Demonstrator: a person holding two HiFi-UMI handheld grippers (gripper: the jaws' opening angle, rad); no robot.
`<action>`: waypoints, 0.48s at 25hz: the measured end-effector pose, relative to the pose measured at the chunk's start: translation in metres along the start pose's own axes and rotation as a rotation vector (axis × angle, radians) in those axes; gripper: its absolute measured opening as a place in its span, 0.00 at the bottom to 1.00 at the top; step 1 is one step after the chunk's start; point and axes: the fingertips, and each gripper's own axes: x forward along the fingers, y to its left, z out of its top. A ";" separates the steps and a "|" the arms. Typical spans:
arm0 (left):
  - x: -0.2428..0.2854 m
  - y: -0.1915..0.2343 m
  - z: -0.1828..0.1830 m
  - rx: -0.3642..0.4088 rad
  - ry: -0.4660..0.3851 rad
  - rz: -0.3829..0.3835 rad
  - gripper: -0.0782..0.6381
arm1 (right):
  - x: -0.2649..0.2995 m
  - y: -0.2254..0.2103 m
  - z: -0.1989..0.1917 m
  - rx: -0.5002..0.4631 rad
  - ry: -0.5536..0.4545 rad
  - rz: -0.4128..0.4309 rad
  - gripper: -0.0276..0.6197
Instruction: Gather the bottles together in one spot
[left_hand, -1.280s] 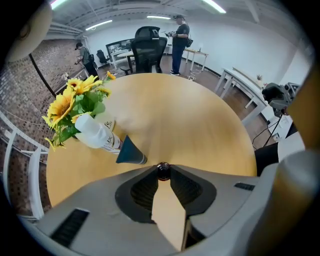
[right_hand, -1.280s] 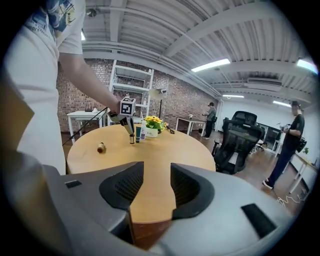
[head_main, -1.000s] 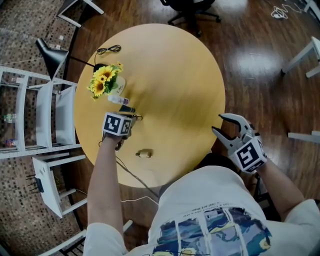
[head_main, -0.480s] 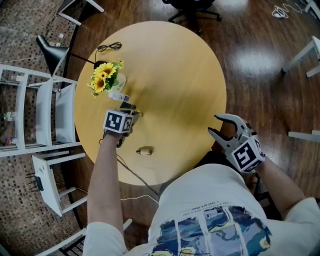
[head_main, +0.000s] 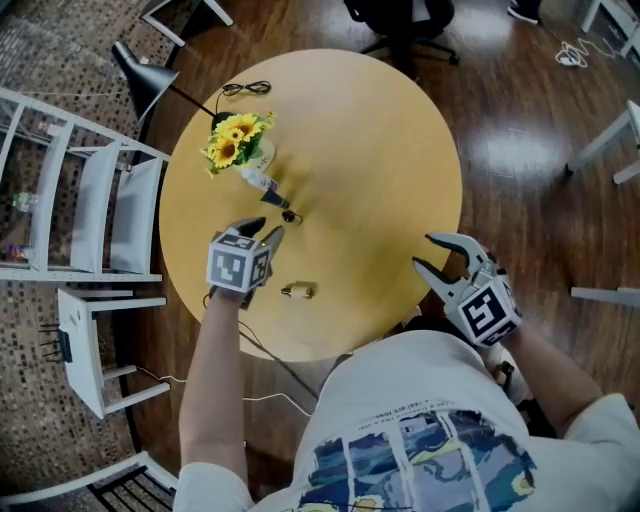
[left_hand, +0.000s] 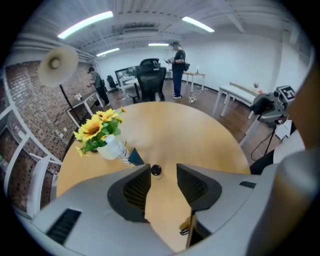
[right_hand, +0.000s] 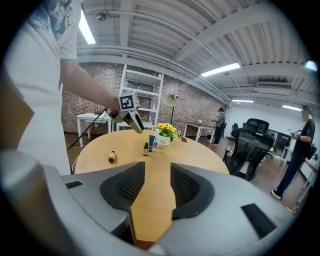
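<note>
One bottle (head_main: 289, 215) just beyond left tongs (head_main: 268, 228)

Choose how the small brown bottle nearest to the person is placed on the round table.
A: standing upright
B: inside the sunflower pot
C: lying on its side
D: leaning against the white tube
C: the small brown bottle lies flat on its side on the bare wood of the round table, touching nothing else.
</note>
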 end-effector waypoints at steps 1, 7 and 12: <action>-0.016 -0.007 -0.004 -0.008 -0.040 0.020 0.35 | -0.001 0.007 0.004 0.013 -0.008 -0.004 0.30; -0.112 -0.047 -0.051 -0.188 -0.324 0.080 0.35 | 0.003 0.052 0.040 0.048 -0.034 0.005 0.27; -0.171 -0.077 -0.123 -0.438 -0.435 0.071 0.35 | 0.007 0.101 0.073 0.045 -0.042 0.009 0.27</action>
